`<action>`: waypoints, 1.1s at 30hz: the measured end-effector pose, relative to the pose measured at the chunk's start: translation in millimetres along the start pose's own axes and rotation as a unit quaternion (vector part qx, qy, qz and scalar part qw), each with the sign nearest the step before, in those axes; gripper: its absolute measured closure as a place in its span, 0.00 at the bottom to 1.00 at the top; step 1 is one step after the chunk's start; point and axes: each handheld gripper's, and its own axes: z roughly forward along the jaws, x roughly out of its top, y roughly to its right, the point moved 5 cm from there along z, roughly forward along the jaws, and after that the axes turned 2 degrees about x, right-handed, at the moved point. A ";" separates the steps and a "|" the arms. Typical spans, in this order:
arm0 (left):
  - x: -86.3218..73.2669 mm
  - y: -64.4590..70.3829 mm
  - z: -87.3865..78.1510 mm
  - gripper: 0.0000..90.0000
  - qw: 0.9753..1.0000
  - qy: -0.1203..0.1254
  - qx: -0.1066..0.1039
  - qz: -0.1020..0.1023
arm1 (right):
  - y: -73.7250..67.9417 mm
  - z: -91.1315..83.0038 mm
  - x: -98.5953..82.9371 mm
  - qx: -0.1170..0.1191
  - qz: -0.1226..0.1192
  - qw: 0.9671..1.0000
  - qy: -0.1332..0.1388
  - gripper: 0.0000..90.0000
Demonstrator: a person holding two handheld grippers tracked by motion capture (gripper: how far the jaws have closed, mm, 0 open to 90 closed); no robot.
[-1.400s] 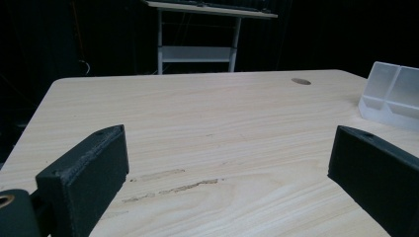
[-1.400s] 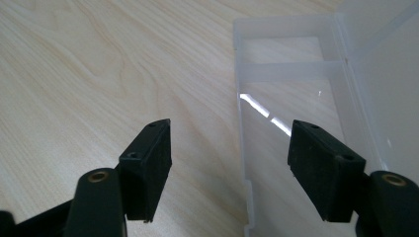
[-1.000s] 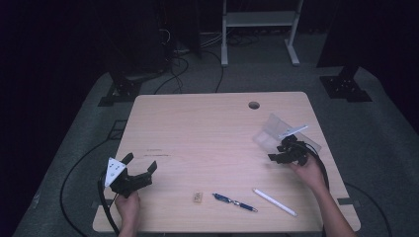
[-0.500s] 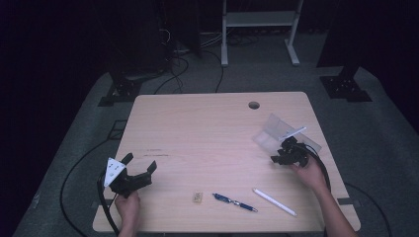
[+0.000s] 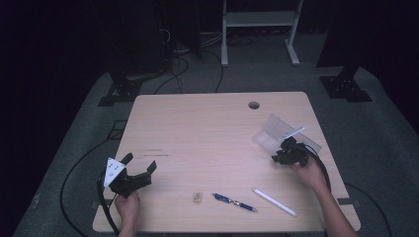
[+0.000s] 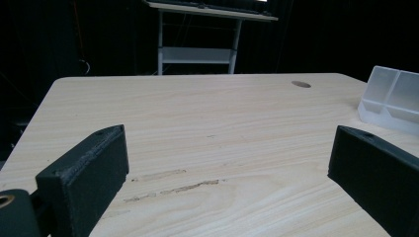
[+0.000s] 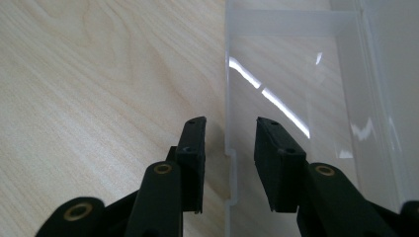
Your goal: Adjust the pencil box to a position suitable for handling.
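A clear plastic box with its lid open lies at the table's right side. My right gripper is at its near edge. In the right gripper view the gripper has its jaws a narrow gap apart, one on each side of the clear box's thin side wall, with no contact that I can see. My left gripper rests low at the table's front left, its jaws wide apart. Between the jaws in the left gripper view there is bare wood, and the clear box stands far off to the right.
Near the front edge lie a blue pen, a white pen and a small tan piece. A round cable hole sits at the table's back. Cables trail over the grey floor; a white shelf frame stands behind.
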 end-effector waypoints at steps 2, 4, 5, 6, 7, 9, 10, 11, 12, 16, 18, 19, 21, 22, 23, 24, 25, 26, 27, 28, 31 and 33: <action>0.1 0.0 -0.1 0.01 1.000 0.000 0.000 0.001 | -0.6 0.0 0.6 -0.003 -0.001 1.000 0.002 0.75; 0.0 0.1 0.0 0.01 1.000 0.000 0.000 0.001 | -0.8 0.2 0.6 -0.006 -0.003 1.000 0.000 0.77; 0.0 0.1 0.0 0.01 1.000 0.000 0.000 0.001 | -0.4 0.3 0.6 -0.008 -0.006 1.000 -0.001 0.78; 0.1 0.1 -0.1 0.01 1.000 0.000 0.000 0.001 | -0.2 0.3 0.6 -0.008 -0.006 1.000 -0.001 0.78; 0.1 0.1 -0.1 0.01 1.000 0.000 0.000 0.001 | -0.1 0.2 0.7 -0.008 -0.006 1.000 -0.001 0.79; 0.0 -0.1 -0.1 0.01 1.000 0.000 0.000 0.000 | -0.1 0.4 0.7 -0.010 -0.008 1.000 -0.002 0.79; 0.0 -0.1 -0.1 0.01 1.000 0.000 0.000 0.000 | -0.1 0.4 0.8 -0.011 -0.010 1.000 -0.002 0.79; 0.0 -0.1 -0.1 0.01 1.000 0.000 0.000 0.000 | -0.1 0.5 0.8 -0.011 -0.012 1.000 -0.002 0.80; 0.0 -0.1 -0.1 0.01 1.000 0.000 0.000 0.000 | -0.1 0.5 0.8 -0.011 -0.012 1.000 -0.002 0.80; 0.0 -0.3 -0.3 0.01 1.000 0.001 0.000 0.000 | 0.7 0.4 0.4 -0.013 -0.011 1.000 -0.001 0.80; 0.0 -0.4 -0.3 0.01 1.000 0.001 0.000 -0.001 | 1.1 0.1 0.0 -0.014 -0.013 1.000 -0.001 0.81; 0.0 -0.5 -0.3 0.01 1.000 0.000 0.000 -0.001 | 1.3 0.0 -0.1 -0.015 -0.014 1.000 -0.001 0.82; -0.1 -0.5 -0.3 0.01 1.000 0.001 0.000 -0.002 | 1.2 -0.1 -0.2 -0.017 -0.017 1.000 -0.002 0.83; -0.1 -0.5 -0.3 0.01 1.000 0.001 0.000 -0.002 | 1.2 -0.1 -0.2 -0.017 -0.017 1.000 -0.002 0.83; -0.1 -0.4 -0.3 0.01 1.000 0.000 0.000 -0.001 | 1.1 0.0 0.0 -0.016 -0.021 1.000 -0.001 0.85; -0.1 -0.4 -0.3 0.01 1.000 0.000 0.000 -0.001 | 0.4 -0.1 0.0 -0.016 -0.022 1.000 -0.003 0.86; -0.2 -0.5 -0.2 0.01 1.000 0.001 0.000 -0.002 | 0.3 -0.1 0.0 -0.015 -0.027 1.000 -0.004 0.88; -0.2 -0.5 -0.2 0.01 1.000 0.001 0.000 -0.002 | -0.4 0.0 0.3 -0.015 -0.030 0.999 -0.004 0.90; -0.2 -0.6 -0.3 0.01 1.000 0.001 0.000 -0.002 | -1.2 0.0 0.5 -0.014 -0.034 0.999 -0.004 0.92; -0.2 -0.6 -0.3 0.01 1.000 0.001 0.000 -0.002 | -1.2 0.0 0.5 -0.014 -0.034 0.999 -0.004 0.92; -0.3 -1.1 -0.5 0.01 1.000 0.000 0.000 -0.003 | -3.8 0.2 1.5 -0.018 -0.051 0.999 0.000 0.95; -0.2 -1.3 -0.6 0.01 1.000 0.001 0.000 -0.005 | -4.5 0.3 1.8 -0.017 -0.058 0.998 -0.001 0.95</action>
